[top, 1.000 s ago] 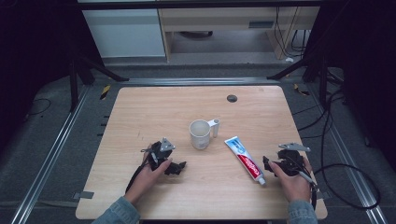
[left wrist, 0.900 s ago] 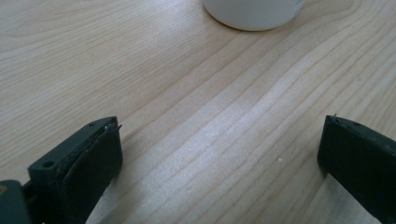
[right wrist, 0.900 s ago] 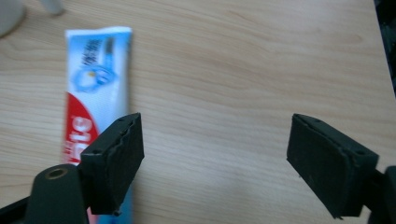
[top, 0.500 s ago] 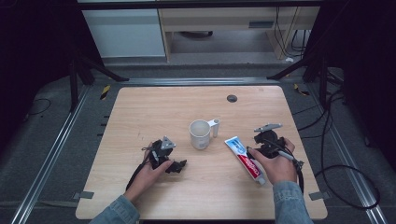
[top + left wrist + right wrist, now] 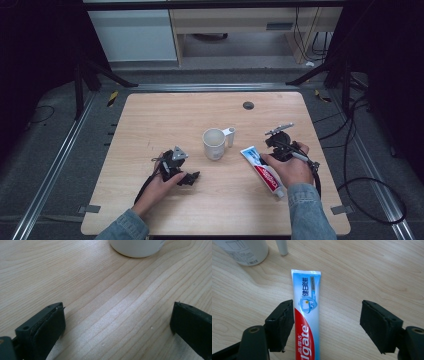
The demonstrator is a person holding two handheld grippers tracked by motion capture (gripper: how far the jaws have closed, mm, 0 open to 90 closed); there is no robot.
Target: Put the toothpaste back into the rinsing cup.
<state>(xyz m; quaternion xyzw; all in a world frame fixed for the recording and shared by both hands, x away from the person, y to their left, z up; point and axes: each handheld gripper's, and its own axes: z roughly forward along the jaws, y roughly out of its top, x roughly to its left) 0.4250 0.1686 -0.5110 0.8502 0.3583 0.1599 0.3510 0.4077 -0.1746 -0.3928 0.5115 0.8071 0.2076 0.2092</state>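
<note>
Right gripper [image 5: 327, 325] spread wide over toothpaste tube [image 5: 308, 315], lying flat beside mug [image 5: 214, 144]. Tube sat off-centre, against one jaw; closing might nudge it askew. Left gripper [image 5: 117, 322] wide, empty.

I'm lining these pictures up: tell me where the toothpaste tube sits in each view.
High view: toothpaste tube lies right of centre, beside the white mug, partly under the right hand.
Left gripper view: not in it; the mug's base at top.
Right gripper view: centre, lengthwise, between the open jaws, nearer the left one.
Shared landmark: the mug.
</note>
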